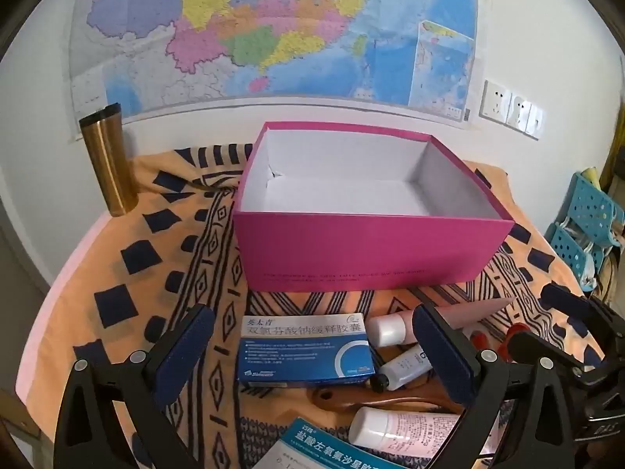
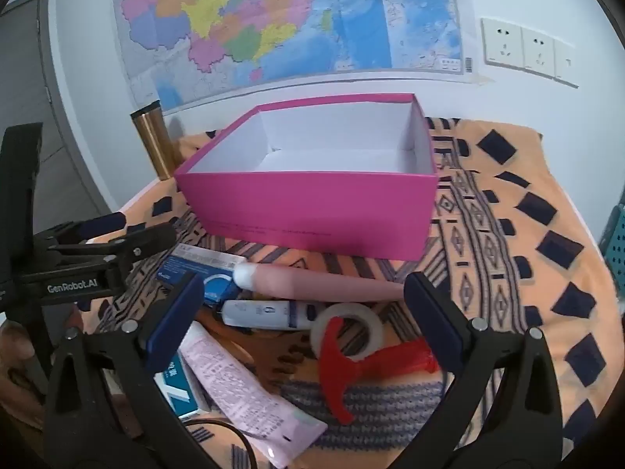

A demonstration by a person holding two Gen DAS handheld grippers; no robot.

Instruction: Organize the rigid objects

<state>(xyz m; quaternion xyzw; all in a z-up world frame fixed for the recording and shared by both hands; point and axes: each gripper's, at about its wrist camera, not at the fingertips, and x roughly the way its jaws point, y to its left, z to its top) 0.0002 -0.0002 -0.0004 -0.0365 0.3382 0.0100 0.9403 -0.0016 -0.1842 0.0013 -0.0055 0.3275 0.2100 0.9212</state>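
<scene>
The pink box (image 1: 371, 250) stands open and empty on the patterned cloth (image 1: 129, 258), beyond both tools. The small objects lie in a heap between the box and the grippers.

The left gripper (image 1: 312, 346) has its jaws wide apart and holds nothing. Below and between its fingers lies the blue medicine carton (image 1: 304, 348), flat on the cloth, with a small white tube (image 1: 406, 365) just beside it on the right. A pink tube (image 1: 394, 428) lies nearer to the camera.

The right gripper (image 2: 302, 308) is also spread wide and holds nothing. Between its fingers are the roll of clear tape (image 2: 351, 330) and a red plastic piece (image 2: 351, 367) that touches it.

Only the right wrist view shows the tape clearly, and also the left tool from the side. Only the left wrist view shows a wooden handle (image 1: 375, 400) under the tubes. The gold tumbler (image 1: 107, 160) stands at the wall in both views.
</scene>
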